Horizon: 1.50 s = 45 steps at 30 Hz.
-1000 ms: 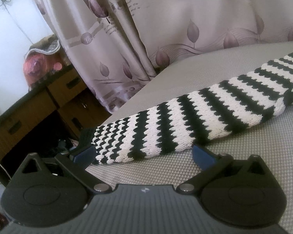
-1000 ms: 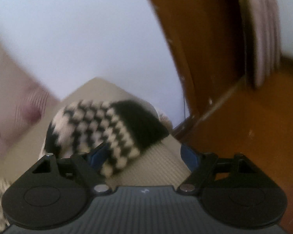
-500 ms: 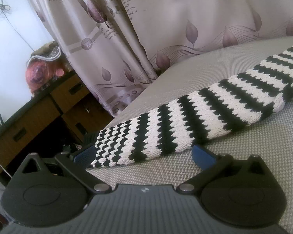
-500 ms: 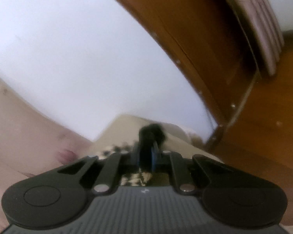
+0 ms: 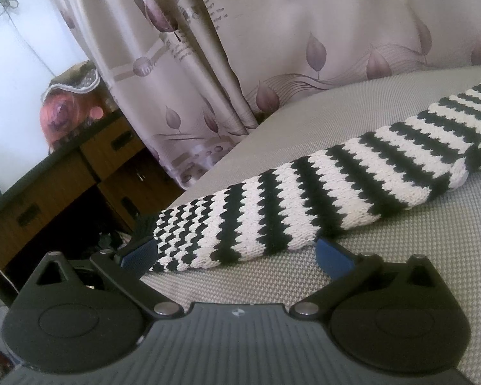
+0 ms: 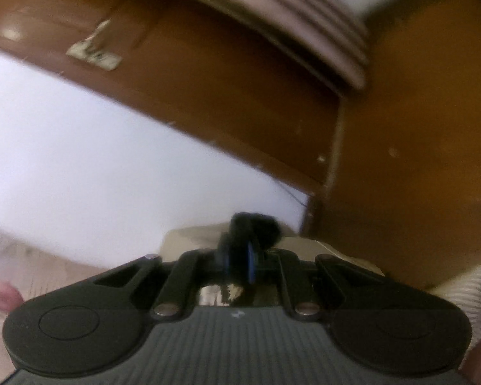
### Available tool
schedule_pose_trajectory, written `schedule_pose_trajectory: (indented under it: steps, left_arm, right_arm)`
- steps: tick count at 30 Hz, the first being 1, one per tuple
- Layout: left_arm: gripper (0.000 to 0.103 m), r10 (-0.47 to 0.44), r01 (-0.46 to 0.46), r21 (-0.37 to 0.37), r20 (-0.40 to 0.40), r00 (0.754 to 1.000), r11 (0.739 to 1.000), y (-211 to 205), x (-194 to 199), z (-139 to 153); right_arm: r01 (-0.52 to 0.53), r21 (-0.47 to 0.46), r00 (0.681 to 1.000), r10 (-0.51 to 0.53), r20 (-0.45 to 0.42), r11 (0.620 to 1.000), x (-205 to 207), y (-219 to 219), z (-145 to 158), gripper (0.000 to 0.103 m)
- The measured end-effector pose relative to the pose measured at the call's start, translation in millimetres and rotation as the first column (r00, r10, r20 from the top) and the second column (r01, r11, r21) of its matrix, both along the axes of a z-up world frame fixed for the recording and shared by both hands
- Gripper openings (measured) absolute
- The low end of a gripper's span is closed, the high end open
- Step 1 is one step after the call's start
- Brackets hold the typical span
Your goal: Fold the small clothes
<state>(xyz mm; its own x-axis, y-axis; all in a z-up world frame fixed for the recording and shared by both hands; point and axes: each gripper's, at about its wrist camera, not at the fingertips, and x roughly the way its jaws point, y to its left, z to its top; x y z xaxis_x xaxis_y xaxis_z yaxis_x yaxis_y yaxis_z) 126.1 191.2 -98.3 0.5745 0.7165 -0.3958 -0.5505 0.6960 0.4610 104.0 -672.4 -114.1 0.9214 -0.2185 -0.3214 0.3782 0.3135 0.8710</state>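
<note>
Black-and-white striped knitted wool, a long narrow scarf-like garment (image 5: 320,199), lies stretched across the middle of the left wrist view, running from the lower left up to the right edge of the frame. It rests flat on a grey woven mattress-like surface (image 5: 384,272), apparently a bed, though I cannot be sure. The left tongs (image 5: 235,252) stand wide apart, one blue pad (image 5: 141,252) just beside the garment's near end and the other out on the bare grey weave, so the end sits between them ungripped; that spread looks like readiness to pin or pinch this end while the other is carried over.

In the right wrist view the right tongs (image 6: 239,261) are closed tight on a dark tuft of the same knit, which bulges out above the pads at lower centre. The camera tips upward and the frame is blurred, so how much fabric hangs below is hidden. Judging by the raised grip, this end is being lifted to bring it over for a fold.

Behind the bed, a mauve leaf-printed curtain (image 5: 272,48) fills the upper frame, and a brown wooden drawer unit (image 5: 64,186) stands at left. A brown wooden frame (image 6: 240,96) and white wall fill the right view
</note>
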Motion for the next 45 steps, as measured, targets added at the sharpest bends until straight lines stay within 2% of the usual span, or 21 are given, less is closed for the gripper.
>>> schedule_pose_trajectory:
  steps: [4, 6, 7, 10, 11, 13, 15, 16, 17, 18, 21, 25, 27, 32, 37, 45]
  left_arm:
    - [0.103, 0.002, -0.002, 0.001, -0.001, 1.000, 1.000, -1, 1, 0]
    - [0.103, 0.002, -0.002, 0.001, -0.001, 1.000, 1.000, 0, 1, 0]
    - [0.103, 0.002, -0.002, 0.001, 0.000, 1.000, 1.000, 0, 1, 0]
    - [0.103, 0.002, -0.002, 0.000, 0.000, 1.000, 1.000, 0, 1, -1]
    - [0.103, 0.002, -0.002, -0.001, 0.000, 1.000, 1.000, -1, 1, -1]
    - [0.103, 0.002, -0.002, 0.000, 0.001, 1.000, 1.000, 0, 1, -1]
    - [0.103, 0.002, -0.002, 0.000, 0.001, 1.000, 1.000, 0, 1, 0]
    - [0.103, 0.002, -0.002, -0.001, 0.001, 1.000, 1.000, 0, 1, 0]
    - [0.103, 0.002, -0.002, 0.000, 0.000, 1.000, 1.000, 0, 1, -1]
    - [0.103, 0.002, -0.002, -0.002, 0.001, 1.000, 1.000, 0, 1, 0]
    - [0.103, 0.003, -0.002, -0.015, 0.004, 1.000, 1.000, 0, 1, 0]
    - [0.103, 0.007, -0.005, -0.074, 0.023, 1.000, 0.997, 7, 0, 2]
    - [0.103, 0.010, -0.006, -0.106, 0.033, 0.999, 0.994, 11, -2, 4]
    - [0.103, 0.011, -0.004, -0.153, 0.047, 0.999, 0.988, 16, -4, 5]
    - [0.103, 0.010, -0.001, -0.162, 0.052, 0.999, 0.987, 17, -4, 5]
    - [0.103, -0.005, 0.018, -0.194, 0.067, 0.998, 0.981, 20, -6, 5]
  right_arm:
    - [-0.039, 0.094, 0.999, 0.036, 0.033, 0.995, -4, -2, -16, 0.014]
    - [-0.048, 0.131, 0.997, 0.039, 0.073, 0.990, -6, -5, -22, 0.022]
    - [-0.050, 0.127, 0.995, 0.039, 0.089, 0.991, -6, -4, -21, 0.031]
    - [-0.045, 0.086, 0.998, 0.040, 0.052, 0.995, -1, -2, -12, 0.073]
    - [-0.040, 0.081, 0.999, 0.036, 0.039, 0.996, 2, 0, -10, 0.074]
    - [-0.044, 0.050, 0.999, 0.045, -0.003, 0.998, 10, 2, -7, 0.073]
    - [-0.063, -0.024, 0.995, 0.061, -0.079, 0.998, 21, 9, -1, 0.060]
    - [-0.071, -0.061, 0.989, 0.063, -0.131, 0.996, 26, 14, 2, 0.035]
    - [-0.069, -0.082, 0.984, 0.055, -0.168, 0.994, 30, 17, 3, 0.019]
    - [-0.061, -0.084, 0.983, 0.045, -0.177, 0.995, 31, 16, 3, 0.013]
    - [-0.017, -0.107, 0.994, 0.006, -0.110, 0.994, 30, 26, 26, 0.011]
    - [-0.130, -0.168, 0.990, 0.138, 0.037, 0.977, 51, 80, 81, 0.011]
    - [-0.192, -0.174, 0.971, 0.212, 0.106, 0.966, 68, 115, 106, 0.011]
    - [-0.352, -0.183, 0.891, 0.388, 0.234, 0.918, 123, 218, 146, 0.011]
    - [-0.501, -0.140, 0.800, 0.519, 0.300, 0.854, 182, 333, 142, 0.011]
    - [-0.686, -0.127, 0.683, 0.695, 0.224, 0.716, 244, 501, 90, 0.011]
